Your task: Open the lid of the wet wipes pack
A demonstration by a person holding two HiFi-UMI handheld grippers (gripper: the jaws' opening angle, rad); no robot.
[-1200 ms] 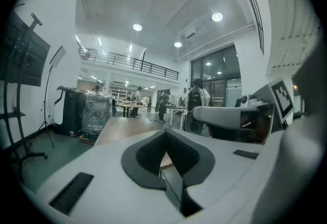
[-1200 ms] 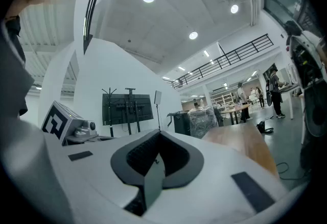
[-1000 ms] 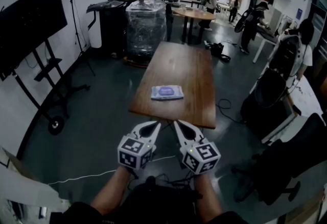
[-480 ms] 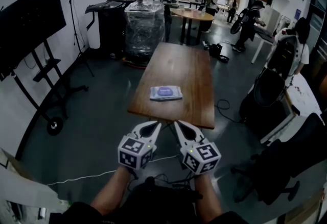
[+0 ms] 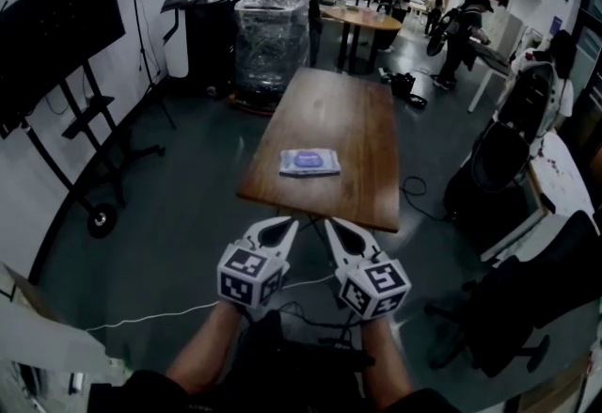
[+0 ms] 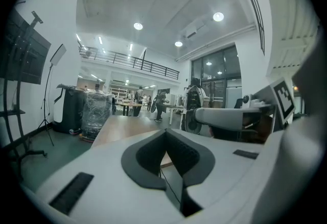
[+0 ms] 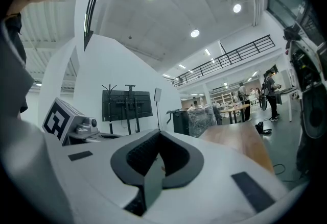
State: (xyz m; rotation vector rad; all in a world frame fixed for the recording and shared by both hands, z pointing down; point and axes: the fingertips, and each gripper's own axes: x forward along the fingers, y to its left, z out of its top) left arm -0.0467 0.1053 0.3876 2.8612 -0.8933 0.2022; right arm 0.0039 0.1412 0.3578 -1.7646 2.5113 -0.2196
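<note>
A dark screen on a wheeled stand [image 5: 58, 37] stands at the far left of the head view, at about 10 o'clock from the person's hands. Next to it, towards 11 o'clock, are a black covered cart [image 5: 202, 30] and a tall stack wrapped in clear film [image 5: 270, 42].

The long wooden desk [image 5: 353, 134] runs away from the person at 12 o'clock. The wet wipes pack [image 5: 308, 161] lies flat on the near half of the desk, a little to the left of its midline. The pack's pale purple oval lid faces up; it appears to lie flat on the pack.

Below the desk's near edge, the left gripper [image 5: 281, 230] and the right gripper [image 5: 335, 230] are held side by side over the floor, each in a bare hand. They sit at 6 o'clock from the pack and well apart from it.

In the left gripper view, the left gripper [image 6: 166, 139] has its fingers clenched together with nothing between them. The desk top shows beyond it.

In the right gripper view, the right gripper [image 7: 159, 140] is likewise clenched on nothing. The desk stretches off at 2 o'clock.

At 3 o'clock from the desk stand black chairs [image 5: 503, 181], with a person [image 5: 562, 72] behind them.
</note>
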